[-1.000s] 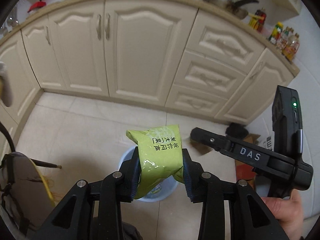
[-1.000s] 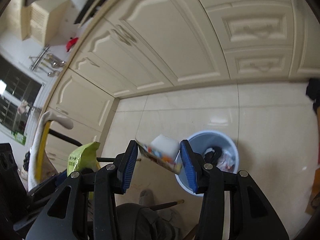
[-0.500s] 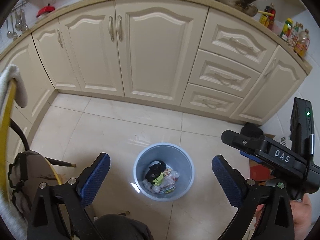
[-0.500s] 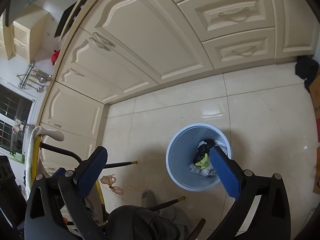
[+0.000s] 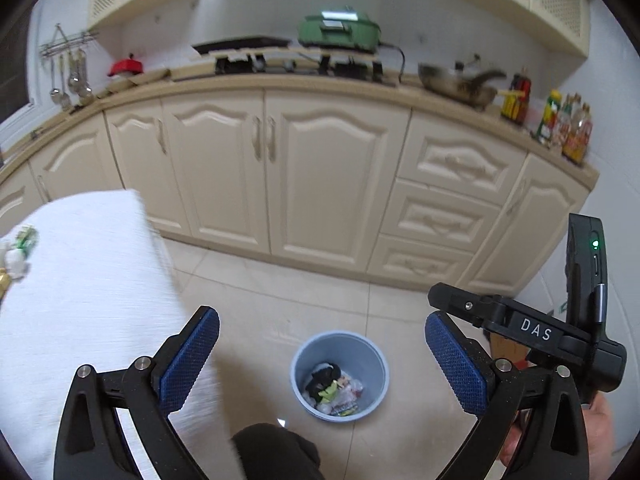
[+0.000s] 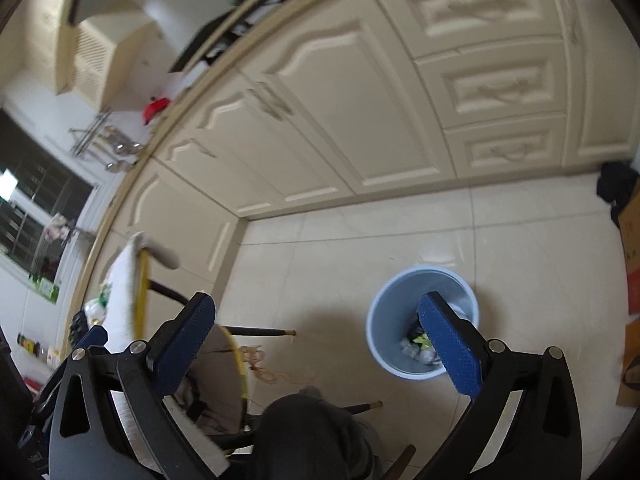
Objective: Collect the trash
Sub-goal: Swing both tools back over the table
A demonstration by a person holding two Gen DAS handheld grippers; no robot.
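A: Both your grippers are empty. The left gripper [image 5: 322, 354] and the right gripper [image 6: 316, 340] have just sprung their jaws wide, nothing between the pads.

B: So where's the trash?

A: In the blue bin [image 5: 339, 344] on the floor, in front of the cabinets; wrappers [image 5: 334, 394] lie at its bottom.

B: What's left?

A: On the white-covered desk [image 5: 80, 280] at your left, small bits [image 5: 18, 250] sit near the edge, probably more to collect; too blurred to name

White letters "DAS" stand on the right gripper [image 5: 536, 332] body.
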